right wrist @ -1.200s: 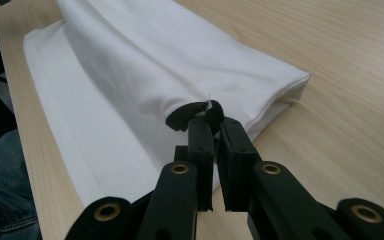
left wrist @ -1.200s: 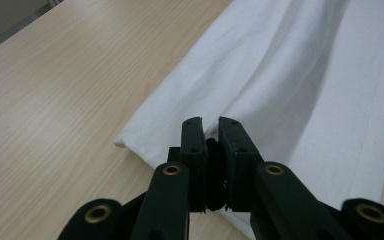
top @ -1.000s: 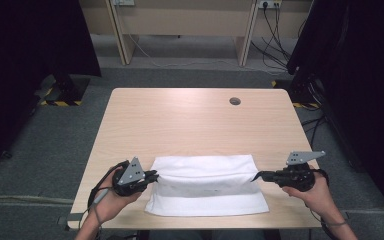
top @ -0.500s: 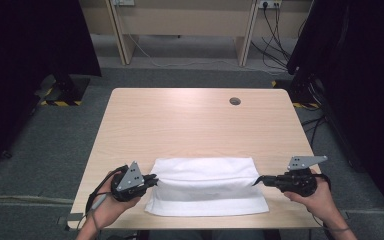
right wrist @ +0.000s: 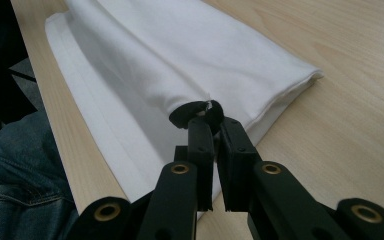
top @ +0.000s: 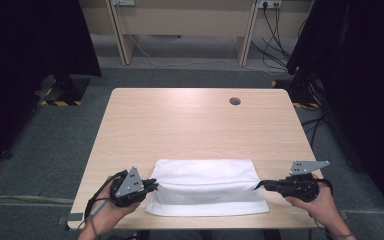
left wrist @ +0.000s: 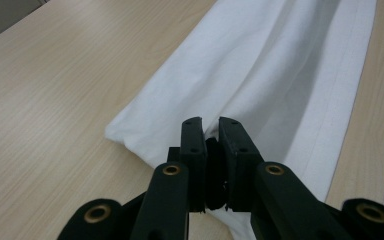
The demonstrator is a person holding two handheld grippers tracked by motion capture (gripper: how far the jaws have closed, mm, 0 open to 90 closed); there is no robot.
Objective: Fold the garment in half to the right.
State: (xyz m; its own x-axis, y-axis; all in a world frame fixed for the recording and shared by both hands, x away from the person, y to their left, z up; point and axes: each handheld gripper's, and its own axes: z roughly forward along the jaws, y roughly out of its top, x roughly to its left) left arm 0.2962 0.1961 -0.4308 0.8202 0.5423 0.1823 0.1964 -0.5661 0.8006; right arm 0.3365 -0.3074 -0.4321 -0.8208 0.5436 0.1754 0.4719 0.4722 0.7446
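A white folded cloth (top: pixel 207 187) lies near the front edge of the light wooden table (top: pixel 195 125). My left gripper (top: pixel 154 185) pinches the cloth's left end; in the left gripper view its jaws (left wrist: pixel 211 132) are shut with the white fabric (left wrist: pixel 260 75) caught between them. At the cloth's right end my right gripper (top: pixel 258 185) is shut on the fabric, and the right gripper view shows the cloth (right wrist: pixel 190 55) bunched at its fingertips (right wrist: pixel 212 122). A top layer is pulled taut between the two grippers, a little above the lower layer.
A round cable hole (top: pixel 235 101) sits at the table's far right. Desk legs and cables (top: pixel 270 20) stand on the grey floor behind. Dark curtains flank both sides. A denim-clad leg (right wrist: pixel 15 170) shows below the table edge.
Both hands have drifted slightly toward the front edge of the table, carrying the pinched cloth ends with them. Both grips are unchanged.
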